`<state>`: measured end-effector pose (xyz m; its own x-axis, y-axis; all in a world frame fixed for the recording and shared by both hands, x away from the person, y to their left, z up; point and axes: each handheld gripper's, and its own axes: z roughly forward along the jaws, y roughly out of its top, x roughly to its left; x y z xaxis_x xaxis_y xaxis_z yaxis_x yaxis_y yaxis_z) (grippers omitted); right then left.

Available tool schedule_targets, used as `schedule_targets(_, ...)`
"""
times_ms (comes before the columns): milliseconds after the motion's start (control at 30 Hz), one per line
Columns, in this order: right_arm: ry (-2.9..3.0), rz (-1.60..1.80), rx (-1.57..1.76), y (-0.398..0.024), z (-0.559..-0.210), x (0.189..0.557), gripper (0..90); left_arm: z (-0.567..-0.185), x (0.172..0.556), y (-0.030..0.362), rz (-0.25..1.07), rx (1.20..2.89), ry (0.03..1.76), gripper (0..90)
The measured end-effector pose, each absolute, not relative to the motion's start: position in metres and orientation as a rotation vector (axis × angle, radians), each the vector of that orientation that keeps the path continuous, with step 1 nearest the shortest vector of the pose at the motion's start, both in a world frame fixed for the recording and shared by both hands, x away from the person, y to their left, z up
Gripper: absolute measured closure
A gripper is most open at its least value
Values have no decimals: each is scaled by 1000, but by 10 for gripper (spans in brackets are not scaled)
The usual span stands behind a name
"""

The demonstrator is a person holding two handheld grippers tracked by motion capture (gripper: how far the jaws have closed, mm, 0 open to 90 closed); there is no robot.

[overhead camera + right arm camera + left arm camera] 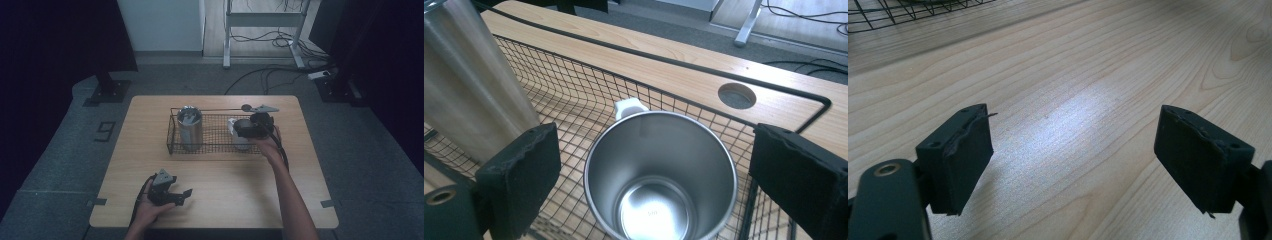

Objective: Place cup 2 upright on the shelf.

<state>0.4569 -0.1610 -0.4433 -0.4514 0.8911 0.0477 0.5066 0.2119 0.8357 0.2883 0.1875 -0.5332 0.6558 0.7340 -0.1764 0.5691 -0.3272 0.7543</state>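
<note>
Steel mug (660,175) upright in right end of wire basket (634,95), white handle away from me. My right claw (654,180) above it, jaws wide, touching nothing. Tall steel tumbler (190,127) at basket's left end. My left claw (1073,165) low over bare worktop (1088,90), jaws apart, empty.

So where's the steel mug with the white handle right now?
In the high view the steel mug stands upright in the right end of the wire basket, right of the tall steel tumbler, directly under the right gripper, whose open jaws flank its rim.
</note>
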Motion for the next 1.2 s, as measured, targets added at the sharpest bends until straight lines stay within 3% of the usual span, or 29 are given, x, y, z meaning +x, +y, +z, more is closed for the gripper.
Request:
schedule_targets(633,1973,1248,1247,-191,-445,408,128,-535,288,184,258,2042,1008,158)
schedule_targets(1200,1951,1304,1223,-213,-463,355,134,-535,287,182,261,2050,1005,158)
